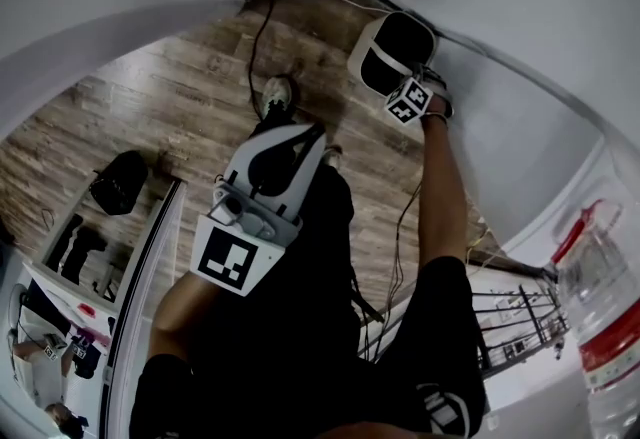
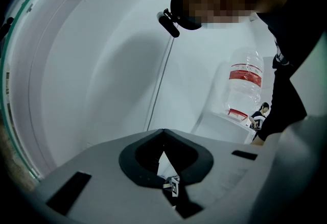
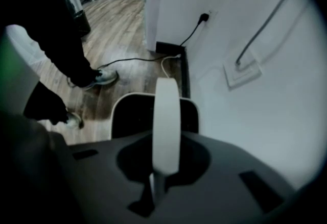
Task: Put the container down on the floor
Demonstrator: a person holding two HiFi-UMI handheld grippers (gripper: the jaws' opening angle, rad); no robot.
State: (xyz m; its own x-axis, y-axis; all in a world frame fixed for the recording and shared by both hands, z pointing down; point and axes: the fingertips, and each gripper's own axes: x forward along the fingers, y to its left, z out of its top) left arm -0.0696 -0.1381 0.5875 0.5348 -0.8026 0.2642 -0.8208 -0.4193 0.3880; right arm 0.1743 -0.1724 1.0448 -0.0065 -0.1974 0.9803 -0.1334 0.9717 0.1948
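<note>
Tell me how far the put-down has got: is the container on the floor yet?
Done: the right claw is shut on the white handle of the container. In hand: the container hangs from it over the wood floor, beside the wall; contact with the floor isn't visible. Left: set it down and open the claw. The left claw is shut and empty.

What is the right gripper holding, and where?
The white container, by the thin white handle across its open top. The right gripper has its jaws shut on that handle. The left gripper holds nothing.
</note>
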